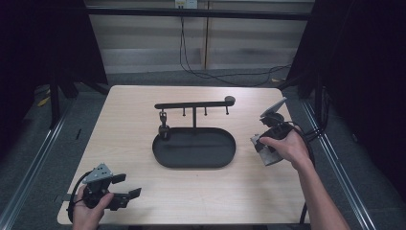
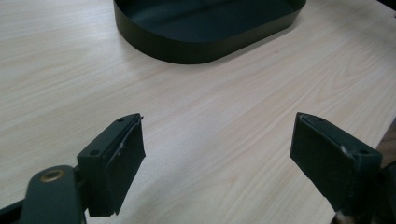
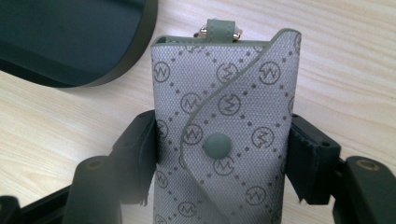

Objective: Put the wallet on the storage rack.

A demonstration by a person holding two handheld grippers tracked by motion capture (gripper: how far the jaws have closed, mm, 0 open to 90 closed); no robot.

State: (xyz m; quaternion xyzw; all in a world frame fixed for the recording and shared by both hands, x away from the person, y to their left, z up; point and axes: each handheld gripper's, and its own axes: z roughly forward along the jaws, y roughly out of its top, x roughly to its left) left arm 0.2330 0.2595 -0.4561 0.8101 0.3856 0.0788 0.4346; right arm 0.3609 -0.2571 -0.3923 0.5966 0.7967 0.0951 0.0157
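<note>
A grey pouch with a monogram pattern, a snap flap and a small loop at its top sits between the jaws of my right gripper, which is shut on its two sides. In the high view the pouch is at the table's right, just right of the black oval tray, with a hand wrapped around the gripper. My left gripper rests near the front left corner, open. Its jaws stand wide apart over bare wood, with nothing between them.
A T-shaped black stand with several hooks rises from the tray's back edge. A small dark item hangs from its leftmost hook. The tray's rim lies ahead of the left gripper. The table is light wood.
</note>
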